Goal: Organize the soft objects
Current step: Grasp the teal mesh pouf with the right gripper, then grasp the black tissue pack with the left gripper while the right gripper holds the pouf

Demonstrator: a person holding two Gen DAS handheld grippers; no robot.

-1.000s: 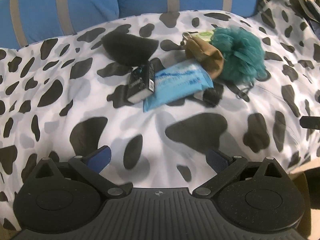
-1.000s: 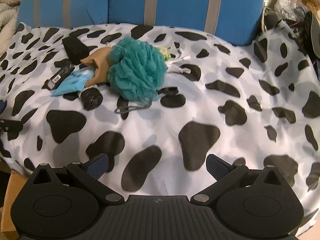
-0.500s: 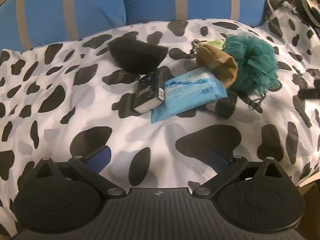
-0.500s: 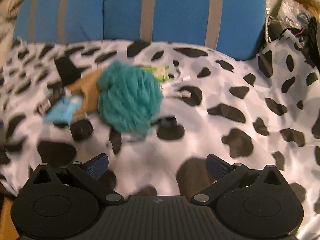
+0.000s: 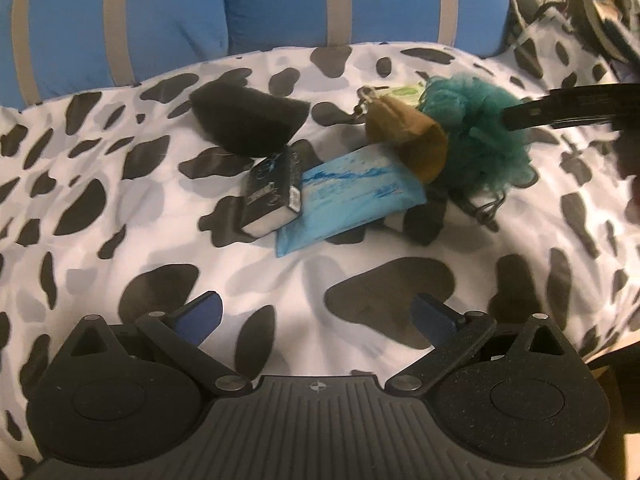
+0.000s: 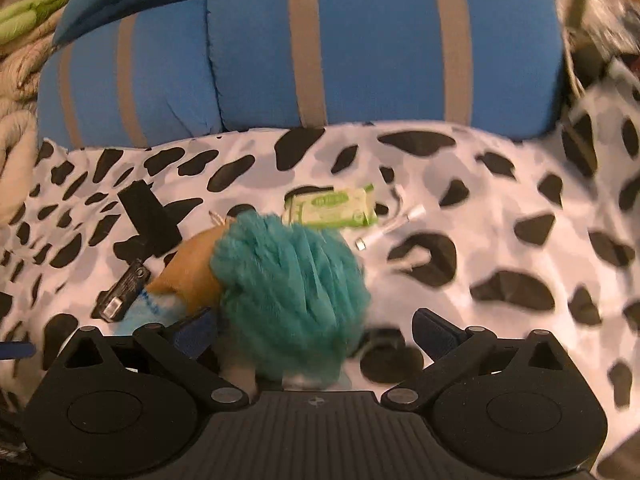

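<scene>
A teal bath pouf (image 6: pixel 292 296) lies on the cow-print cover (image 6: pixel 500 240), and sits between the open jaws of my right gripper (image 6: pixel 316 328). The pouf also shows in the left wrist view (image 5: pixel 476 132), with a finger of the right gripper (image 5: pixel 568 110) reaching over it. A tan pouch (image 5: pixel 412 140) leans on a light blue wipes pack (image 5: pixel 348 196). A black sponge (image 5: pixel 244 120) and a black box (image 5: pixel 274 192) lie to the left. My left gripper (image 5: pixel 318 316) is open and empty, held back from the pile.
A green wipes pack (image 6: pixel 332 208) and a white cable (image 6: pixel 388 228) lie behind the pouf. A small black roll (image 5: pixel 424 220) lies by the blue pack. Blue cushions with grey stripes (image 6: pixel 360 48) back the cover. Clutter sits at the far right (image 5: pixel 580 4).
My right gripper has moved forward and left until the teal pouf sits between its open fingers. My left gripper has edged closer to the pile.
</scene>
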